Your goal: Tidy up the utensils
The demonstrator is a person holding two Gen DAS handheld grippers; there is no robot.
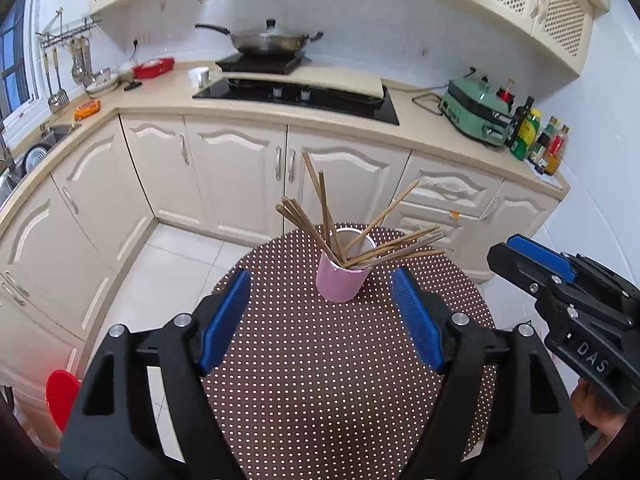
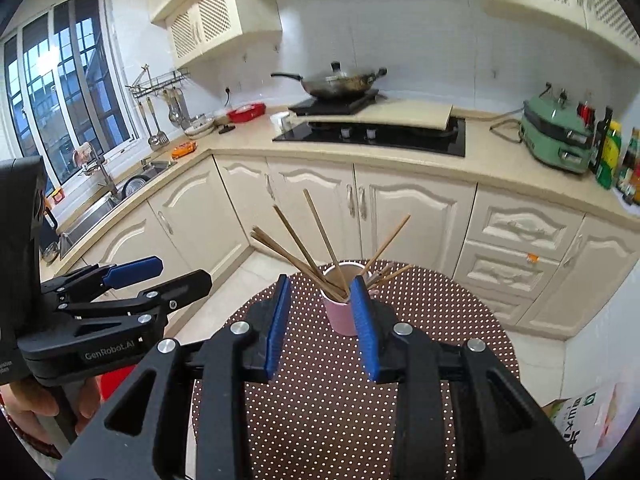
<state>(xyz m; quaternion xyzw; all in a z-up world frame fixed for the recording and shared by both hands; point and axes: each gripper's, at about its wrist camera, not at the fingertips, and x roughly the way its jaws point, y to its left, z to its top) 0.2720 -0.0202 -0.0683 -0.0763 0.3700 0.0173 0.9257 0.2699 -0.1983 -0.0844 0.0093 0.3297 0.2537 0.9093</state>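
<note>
A pink cup (image 1: 341, 282) stands on a round brown dotted table (image 1: 320, 380) and holds several wooden chopsticks (image 1: 320, 216) that fan out left and right. My left gripper (image 1: 322, 280) is open and empty, its jaws wide apart just short of the cup. My right gripper (image 2: 320, 286) is open and empty, its blue pads (image 2: 362, 320) either side of the cup (image 2: 340, 316) but nearer to me. Each gripper shows in the other's view, the right one (image 1: 520, 252) and the left one (image 2: 168, 272), both off the table's sides.
Cream kitchen cabinets (image 1: 240, 176) and a counter with a black hob (image 1: 304, 96), a wok (image 1: 272, 40), a green appliance (image 1: 476, 112) and bottles (image 1: 536, 140) stand beyond the table. A sink (image 2: 120, 192) is at the left. A red stool (image 1: 62, 396) stands by the table.
</note>
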